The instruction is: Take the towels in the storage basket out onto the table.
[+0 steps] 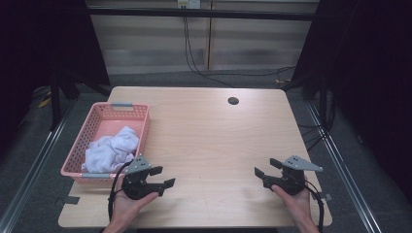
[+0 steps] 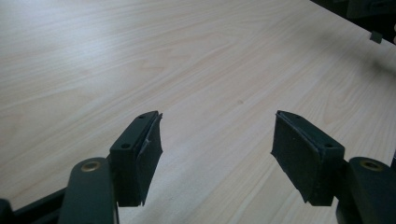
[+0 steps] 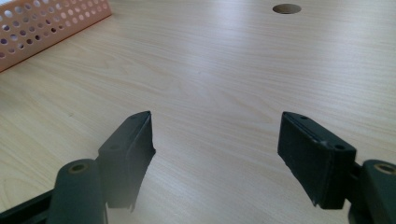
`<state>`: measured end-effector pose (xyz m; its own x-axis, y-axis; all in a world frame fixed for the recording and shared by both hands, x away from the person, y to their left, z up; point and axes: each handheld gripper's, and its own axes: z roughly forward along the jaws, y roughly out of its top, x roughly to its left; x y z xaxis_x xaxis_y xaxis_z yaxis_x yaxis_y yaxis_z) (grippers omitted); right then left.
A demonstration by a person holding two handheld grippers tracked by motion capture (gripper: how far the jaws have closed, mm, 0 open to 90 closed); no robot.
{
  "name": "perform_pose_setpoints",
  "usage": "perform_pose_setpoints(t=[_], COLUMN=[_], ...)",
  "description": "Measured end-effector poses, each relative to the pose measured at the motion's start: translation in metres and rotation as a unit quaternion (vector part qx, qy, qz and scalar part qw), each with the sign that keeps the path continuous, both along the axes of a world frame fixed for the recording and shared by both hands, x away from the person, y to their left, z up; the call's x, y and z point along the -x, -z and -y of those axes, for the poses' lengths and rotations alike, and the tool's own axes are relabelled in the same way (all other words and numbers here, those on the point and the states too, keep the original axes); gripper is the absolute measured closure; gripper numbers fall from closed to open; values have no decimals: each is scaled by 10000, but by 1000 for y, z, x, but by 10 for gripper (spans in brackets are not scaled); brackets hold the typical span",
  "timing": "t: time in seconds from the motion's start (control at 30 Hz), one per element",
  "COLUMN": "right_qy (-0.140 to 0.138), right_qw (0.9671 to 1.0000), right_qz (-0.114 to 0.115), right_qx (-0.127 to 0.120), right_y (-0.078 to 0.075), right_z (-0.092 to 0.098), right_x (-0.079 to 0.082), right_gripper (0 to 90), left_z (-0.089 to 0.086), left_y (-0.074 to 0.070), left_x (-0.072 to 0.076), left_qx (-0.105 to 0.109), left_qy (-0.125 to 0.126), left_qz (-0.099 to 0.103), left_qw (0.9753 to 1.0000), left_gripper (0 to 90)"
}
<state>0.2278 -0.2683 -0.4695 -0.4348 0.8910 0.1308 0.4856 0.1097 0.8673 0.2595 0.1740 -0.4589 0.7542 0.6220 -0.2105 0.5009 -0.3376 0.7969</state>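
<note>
One table [image 1: 214, 141], one basket [image 1: 99, 119], two open claws [image 1: 163, 177]

Lab: black curtains [image 1: 374, 73], metal frame [image 1: 194, 12], loose cables [image 1: 194, 63], bare test table [image 1: 218, 131]

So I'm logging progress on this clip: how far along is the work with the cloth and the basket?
Done so far: the white cloth lies crumpled inside the pink basket at the table's left edge. In hand: nothing. The left tongs and right tongs are both open and empty, low over bare wood near the front edge. Left: whatever is to be done with the cloth; neither tongs touches it.
</note>
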Motion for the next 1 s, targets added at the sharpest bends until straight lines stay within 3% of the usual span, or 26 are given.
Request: perform_pose_setpoints(t=[0.07, 0.13, 0.17, 0.27, 0.43, 0.57, 0.83, 0.87, 0.9, 0.93, 1.0], right_qy=[-31, -167, -206, -183, -245, -350, -518, -533, -533, -504, -466], right_qw=[10000, 9997, 9996, 9992, 9993, 9990, 9983, 9982, 9982, 9983, 9986], right_qz=[-10, -165, -184, -187, -238, -250, -261, -284, -284, -282, -246], right_qx=[-16, -39, -104, -302, -154, -124, 31, 22, 22, 38, -16], right_y=[0, 2, 3, 2, 4, 3, 5, 5, 5, 5, 4], right_z=[0, -3, -4, -7, -12, -14, -17, -17, -17, -16, -15], right_x=[0, -1, -2, -5, -5, -4, -2, -3, -3, -4, -4], right_gripper=[267, 267, 269, 267, 247, 241, 243, 243, 243, 243, 243], left_z=[1, 2, 1, 1, -6, -8, -33, -44, -44, -56, -67], left_y=[-1, -2, -3, -4, -16, -25, -55, -63, -63, -68, -71], left_x=[0, 2, 4, 5, 9, 14, 8, 2, 2, -5, -13], left_qx=[-55, -138, -208, -194, 6, -92, -267, -334, -334, -275, -257], left_qy=[23, 12, -104, -74, -140, -155, -197, -347, -347, -547, -640], left_qz=[45, 80, 133, 124, 98, 277, 393, 436, 436, 413, 304], left_qw=[10000, 9999, 9996, 9997, 9999, 9995, 9987, 9979, 9979, 9973, 9972], left_gripper=[323, 323, 322, 324, 291, 290, 256, 254, 254, 254, 246])
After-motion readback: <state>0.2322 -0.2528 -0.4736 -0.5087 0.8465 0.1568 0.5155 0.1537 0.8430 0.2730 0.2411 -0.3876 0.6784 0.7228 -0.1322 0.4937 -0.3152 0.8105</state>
